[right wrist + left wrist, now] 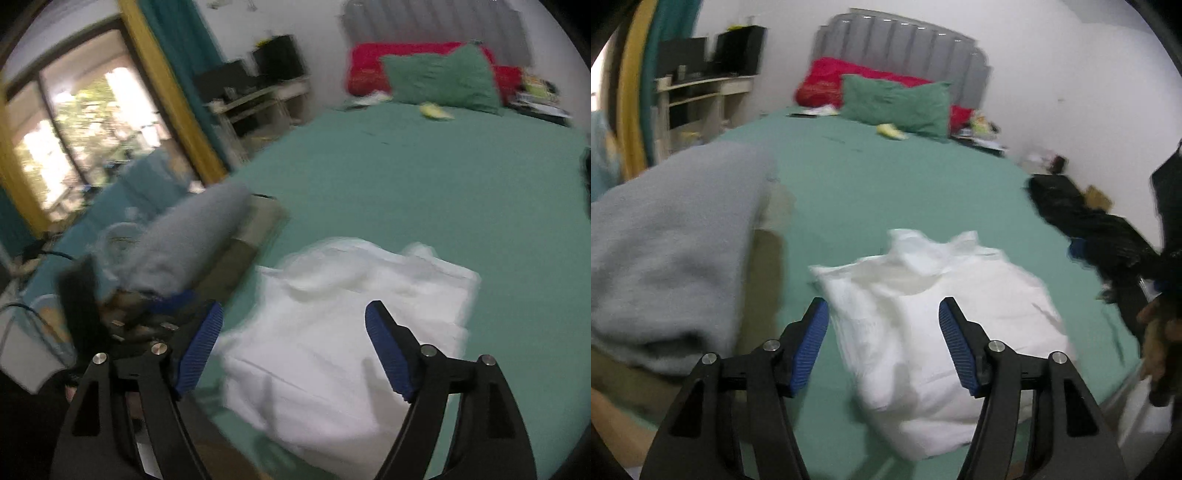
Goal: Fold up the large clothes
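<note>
Both grippers, left gripper (882, 343) and right gripper (293, 350), are hanging with fingers open and empty over the white garment (934, 332), which is lying folded on the bed (886, 177). I judge the next move is tidying it or taking another piece.

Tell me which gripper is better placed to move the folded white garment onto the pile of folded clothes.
Left, probably. The left gripper hangs open over the white garment, and the grey-topped pile sits just beside it. The right gripper, also open, is farther from that pile.
</note>
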`<state>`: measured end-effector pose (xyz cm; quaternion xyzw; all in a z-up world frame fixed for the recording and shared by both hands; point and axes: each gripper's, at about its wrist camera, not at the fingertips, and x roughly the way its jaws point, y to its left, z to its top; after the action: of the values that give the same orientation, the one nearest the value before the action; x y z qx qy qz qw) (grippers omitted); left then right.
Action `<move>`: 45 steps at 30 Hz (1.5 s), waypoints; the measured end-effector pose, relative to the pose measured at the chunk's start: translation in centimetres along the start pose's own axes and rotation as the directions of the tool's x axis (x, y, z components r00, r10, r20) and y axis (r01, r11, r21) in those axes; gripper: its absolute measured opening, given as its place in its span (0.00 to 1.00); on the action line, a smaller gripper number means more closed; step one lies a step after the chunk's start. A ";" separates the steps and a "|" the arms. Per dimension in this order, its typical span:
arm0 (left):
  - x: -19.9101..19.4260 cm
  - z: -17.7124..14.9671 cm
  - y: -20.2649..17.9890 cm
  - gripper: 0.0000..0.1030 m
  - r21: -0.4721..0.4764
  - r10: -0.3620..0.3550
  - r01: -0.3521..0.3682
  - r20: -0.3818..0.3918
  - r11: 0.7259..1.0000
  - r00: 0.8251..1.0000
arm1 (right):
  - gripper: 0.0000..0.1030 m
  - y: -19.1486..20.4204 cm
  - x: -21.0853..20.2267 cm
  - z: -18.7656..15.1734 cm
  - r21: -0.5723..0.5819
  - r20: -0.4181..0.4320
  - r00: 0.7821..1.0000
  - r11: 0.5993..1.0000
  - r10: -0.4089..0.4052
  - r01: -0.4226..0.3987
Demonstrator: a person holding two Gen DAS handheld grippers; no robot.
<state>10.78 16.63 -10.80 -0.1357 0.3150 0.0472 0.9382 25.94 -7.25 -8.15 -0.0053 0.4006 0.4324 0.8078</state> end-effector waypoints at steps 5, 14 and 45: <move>5.0 -0.9 -2.2 0.67 0.018 -0.009 0.012 -0.172 1.000 0.985 | 0.78 -7.4 -0.6 -4.9 0.251 -0.055 0.996 0.964 -0.077 0.088; 7.7 -3.8 0.4 0.67 -0.078 0.063 -0.098 -0.369 0.992 0.927 | 0.78 -9.8 4.0 -10.5 0.474 -0.039 0.983 0.869 0.181 -0.142; 16.0 1.4 -11.6 0.67 0.136 0.084 -0.034 -0.378 0.990 0.922 | 0.70 -14.8 -4.3 -13.5 0.214 -0.173 0.984 0.974 -0.032 0.069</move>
<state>26.32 5.95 -16.80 -0.0727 0.4982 0.0278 0.8635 26.32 -24.26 -19.55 0.0368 0.5124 0.3628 0.7774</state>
